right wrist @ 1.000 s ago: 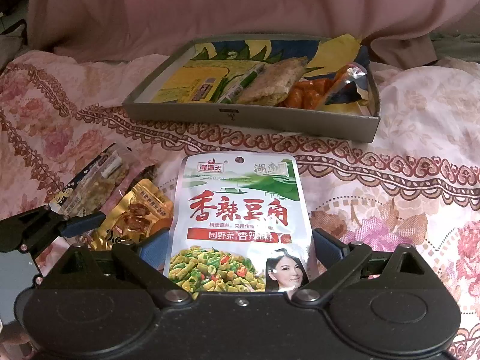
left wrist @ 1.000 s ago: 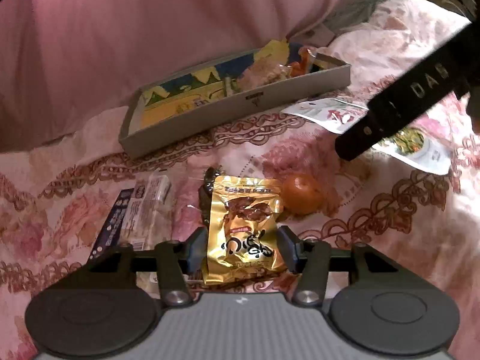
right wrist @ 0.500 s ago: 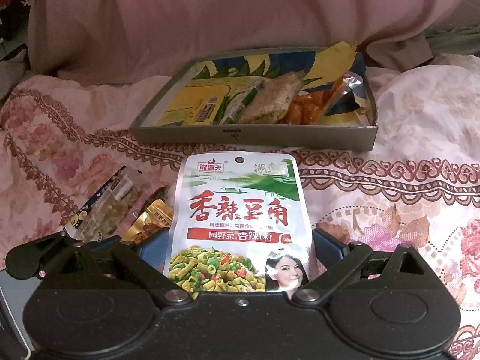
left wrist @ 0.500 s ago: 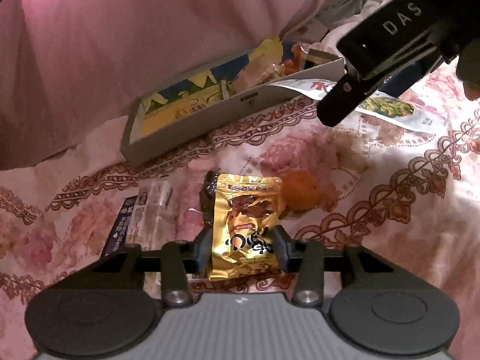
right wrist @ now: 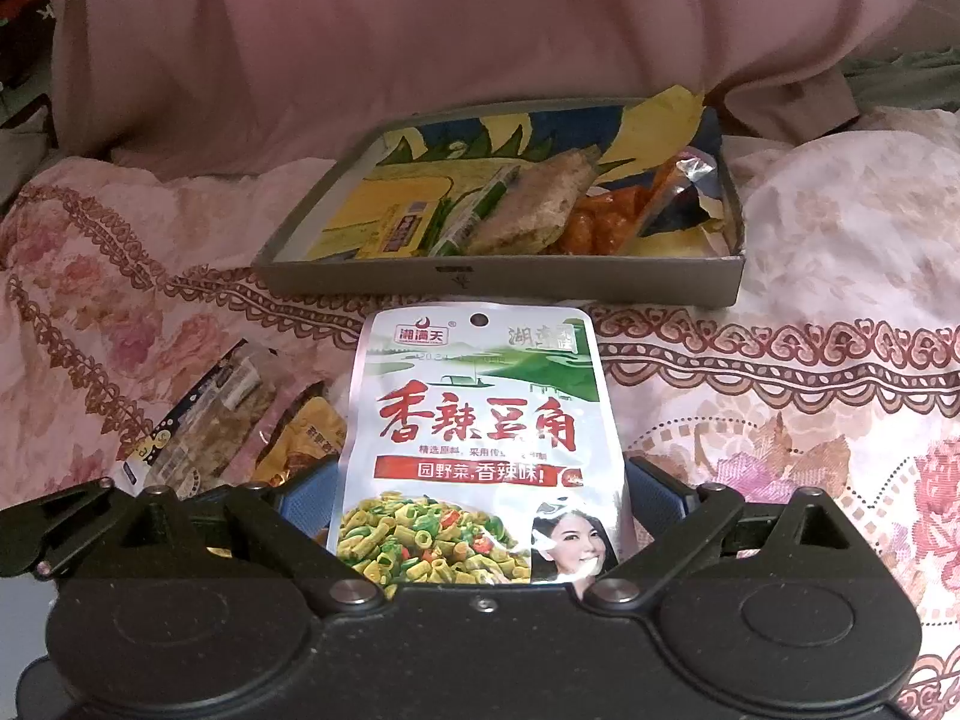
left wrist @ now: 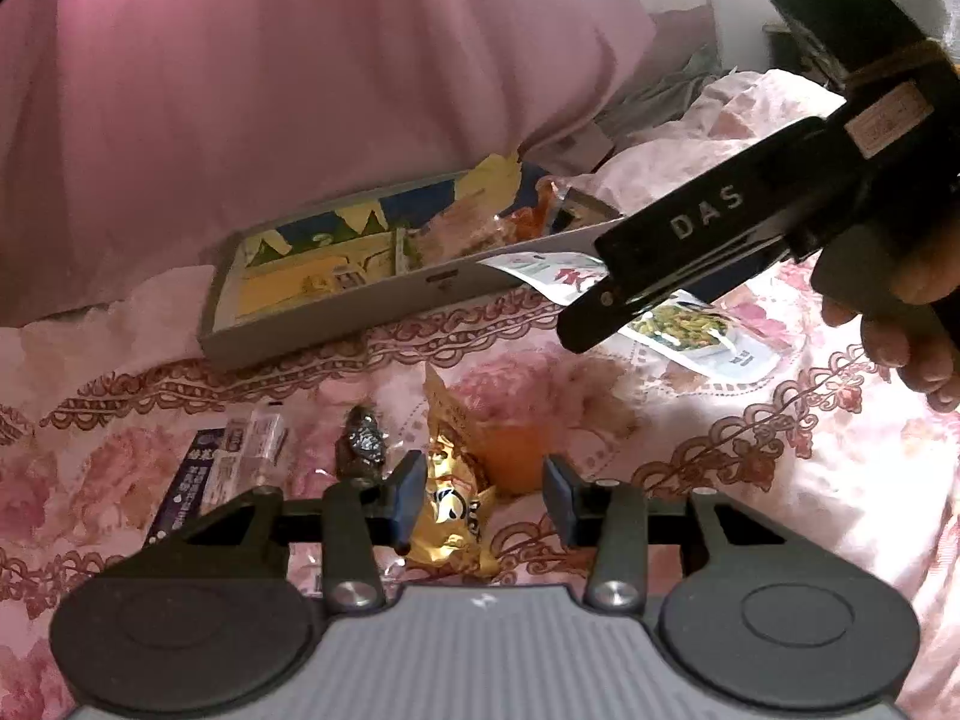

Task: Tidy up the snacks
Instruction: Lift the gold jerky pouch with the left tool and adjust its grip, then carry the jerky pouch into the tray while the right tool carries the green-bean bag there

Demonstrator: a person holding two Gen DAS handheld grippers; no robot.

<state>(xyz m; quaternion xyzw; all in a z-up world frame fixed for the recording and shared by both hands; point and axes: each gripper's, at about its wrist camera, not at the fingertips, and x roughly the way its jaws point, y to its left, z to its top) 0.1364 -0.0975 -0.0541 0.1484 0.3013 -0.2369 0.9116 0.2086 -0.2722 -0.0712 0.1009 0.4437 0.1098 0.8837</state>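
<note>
My right gripper (right wrist: pixel 480 498) is shut on a white and green bean snack packet (right wrist: pixel 480 444) and holds it just in front of the grey tray (right wrist: pixel 498 282); packet and gripper also show in the left wrist view (left wrist: pixel 678 318). The tray (left wrist: pixel 360 312) holds several snacks. My left gripper (left wrist: pixel 483 495) is open. A gold snack packet (left wrist: pixel 450 504) stands twisted on edge against its left finger (left wrist: pixel 407 495). An orange fruit (left wrist: pixel 516 456) lies just beyond.
A clear and blue wrapped bar (left wrist: pixel 222 474) and a small dark foil sweet (left wrist: pixel 363 450) lie on the floral bedspread (left wrist: pixel 780 480) to the left. A pink quilt (left wrist: pixel 300 90) rises behind the tray. The bar also shows in the right wrist view (right wrist: pixel 204 420).
My left gripper has opened and the gold packet has slipped and turned edge-on. My right gripper has carried the bean packet up to the tray's front wall.
</note>
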